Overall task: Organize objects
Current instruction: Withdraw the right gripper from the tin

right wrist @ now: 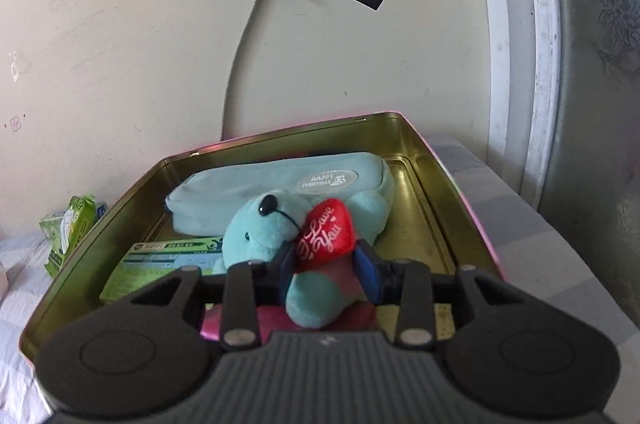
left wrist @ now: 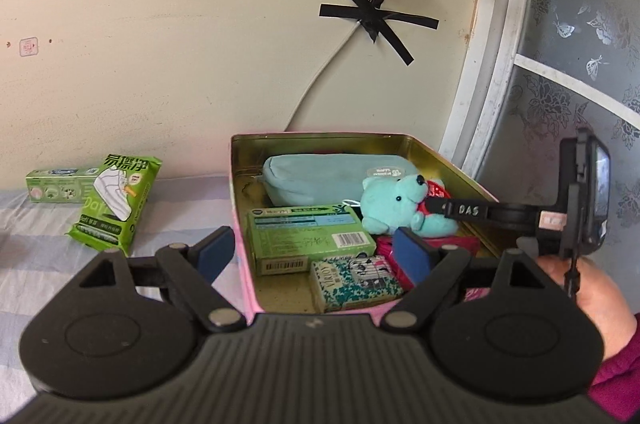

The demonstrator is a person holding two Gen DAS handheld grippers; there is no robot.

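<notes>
A pink tin box (left wrist: 440, 154) with a gold inside stands open on the bed by the wall. In it lie a light blue pouch (left wrist: 320, 178), a green carton (left wrist: 304, 238), a small patterned box (left wrist: 354, 282) and a pink item (left wrist: 460, 244). My right gripper (right wrist: 329, 266) is shut on a teal teddy bear (right wrist: 260, 232) with a red heart (right wrist: 326, 234), holding it over the box (right wrist: 416, 140). The bear (left wrist: 394, 204) and the right gripper (left wrist: 440, 208) show in the left wrist view. My left gripper (left wrist: 314, 250) is open and empty at the box's near left edge.
A green wipes pack (left wrist: 114, 202) and a green carton (left wrist: 60, 182) lie on the striped sheet left of the box. A cable taped with black tape (left wrist: 376, 18) runs down the wall behind. A white-framed patterned panel (left wrist: 560, 72) stands at the right.
</notes>
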